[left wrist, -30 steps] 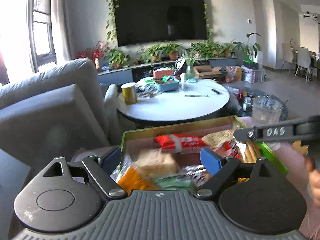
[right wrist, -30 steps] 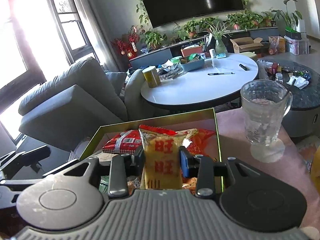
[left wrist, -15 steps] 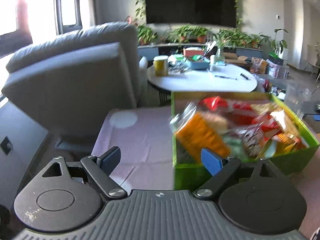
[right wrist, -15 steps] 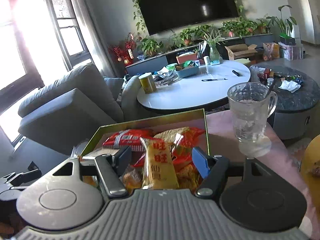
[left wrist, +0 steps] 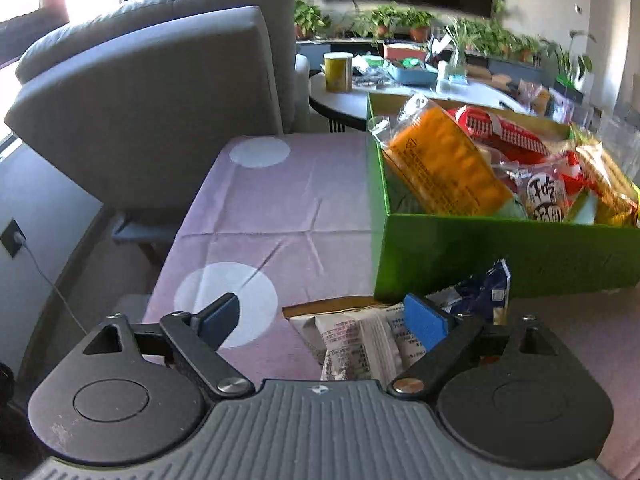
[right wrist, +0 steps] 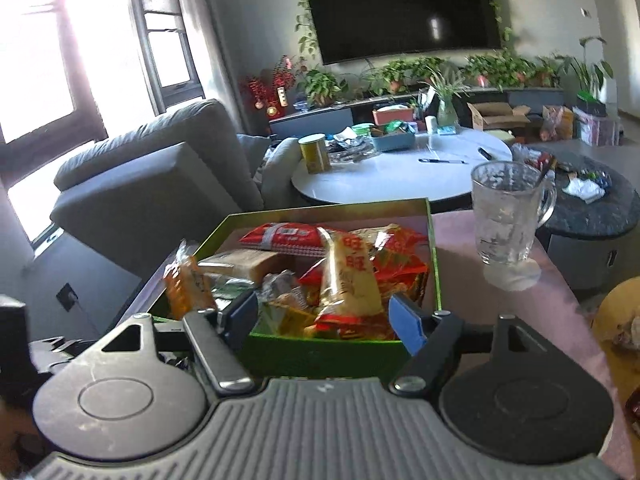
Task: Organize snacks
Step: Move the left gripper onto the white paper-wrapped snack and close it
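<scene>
Green box (left wrist: 500,252) on the worktop (left wrist: 272,208) is heaped with snacks. Left gripper (left wrist: 320,320) spread low over loose white packets (left wrist: 356,344) outside it, likely next pickup; right gripper (right wrist: 324,316) spread, empty, facing the box.

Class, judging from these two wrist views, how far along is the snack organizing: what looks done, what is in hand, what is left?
Done: many packets, including the yellow packet, lie in the green box. In hand: nothing; the right gripper and left gripper are both open. Left: the white packet and blue packet on the table, outside the box, near the left gripper.
</scene>
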